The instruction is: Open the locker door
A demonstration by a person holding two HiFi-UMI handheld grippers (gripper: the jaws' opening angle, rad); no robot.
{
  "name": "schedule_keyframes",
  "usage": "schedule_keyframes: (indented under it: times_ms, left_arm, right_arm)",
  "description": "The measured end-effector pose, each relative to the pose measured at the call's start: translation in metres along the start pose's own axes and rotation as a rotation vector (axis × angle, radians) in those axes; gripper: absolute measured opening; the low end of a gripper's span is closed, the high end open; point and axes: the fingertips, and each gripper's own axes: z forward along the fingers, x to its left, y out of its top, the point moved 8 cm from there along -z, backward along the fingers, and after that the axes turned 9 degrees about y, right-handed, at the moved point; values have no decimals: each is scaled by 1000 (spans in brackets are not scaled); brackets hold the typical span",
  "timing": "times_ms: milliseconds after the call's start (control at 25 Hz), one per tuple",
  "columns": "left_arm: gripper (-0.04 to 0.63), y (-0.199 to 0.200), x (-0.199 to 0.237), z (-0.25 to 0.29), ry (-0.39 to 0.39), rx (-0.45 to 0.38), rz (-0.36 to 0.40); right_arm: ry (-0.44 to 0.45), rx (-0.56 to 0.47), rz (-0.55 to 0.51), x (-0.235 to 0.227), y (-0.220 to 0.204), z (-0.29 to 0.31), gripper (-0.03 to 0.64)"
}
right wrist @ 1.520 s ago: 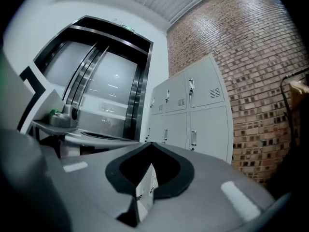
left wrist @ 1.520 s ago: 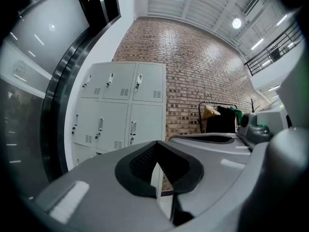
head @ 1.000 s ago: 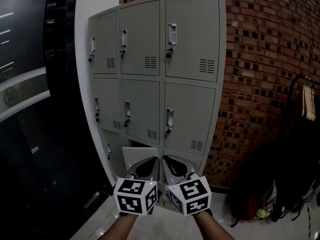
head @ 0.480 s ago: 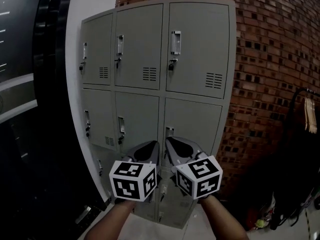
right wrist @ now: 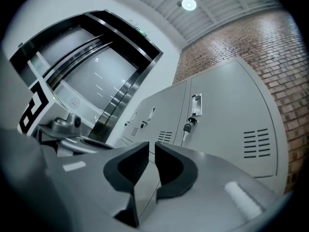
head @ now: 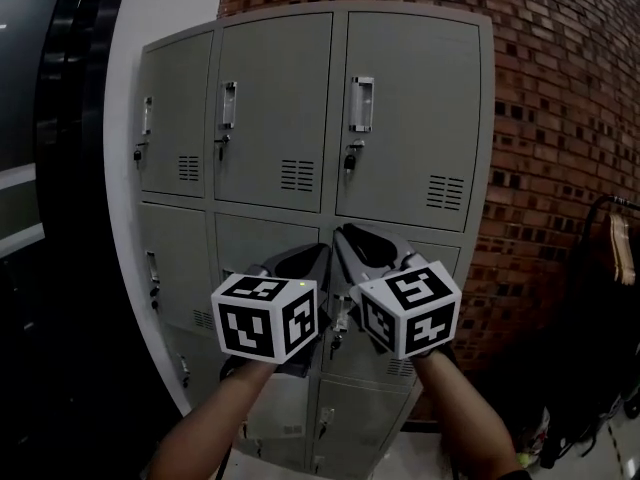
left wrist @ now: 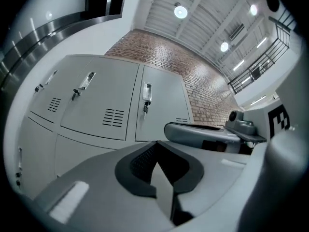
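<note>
A grey steel locker cabinet (head: pixel 280 108) with three columns of doors stands against a brick wall. Each door shown has a vertical handle with a small lock under it; the top right door (head: pixel 420 108) has its handle (head: pixel 361 103) at its left edge, and the doors in view are closed. Both grippers are held side by side in front of the middle row, pointing slightly upward at the cabinet without touching it. My left gripper (head: pixel 316 255) (left wrist: pixel 155 143) is shut and empty. My right gripper (head: pixel 346 235) (right wrist: pixel 152 145) has just been opening: a narrow gap, nothing in it.
The brick wall (head: pixel 560 118) runs behind and to the right of the lockers. A dark clothes rack with a wooden hanger (head: pixel 618 248) stands at the far right. A white curved wall (head: pixel 170 8) and dark glass panels (head: pixel 40 218) lie to the left.
Both grippers have risen together from the bottom row of lockers to the middle row. The cabinet now looms larger and closer in the head view.
</note>
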Motion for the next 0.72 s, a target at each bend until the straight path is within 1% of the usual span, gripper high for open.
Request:
schedule_keyframes:
  times_ms: [120,280,440,520,600,640,720]
  left_arm:
    - [6,19,13,14,-16,-28,-2]
    - [6,36,27,34,-61,-29,-20]
    - [6,47,36,49,-66,-46,27]
    - [9,51,39,56,-95,-44,31]
    - [15,54,40,62,-122,-40,30]
    - [15,55,40,65,-126,-42,39]
    - [17,60,39,69,-125,-57,64]
  right_arm:
    - [-18,7,-50,-16,12,18,34]
    - [-44,27,-93,-39,25,38,54]
    - [-77,30,-160,-56,42,52,56]
    - [-97,38,-194,-66,53,62,67]
    - [-113,57,-224,-76,63,73,86]
    - [-118,66,-234,-82,69,78,87]
    - [-131,73,-236,-95,81,87,120]
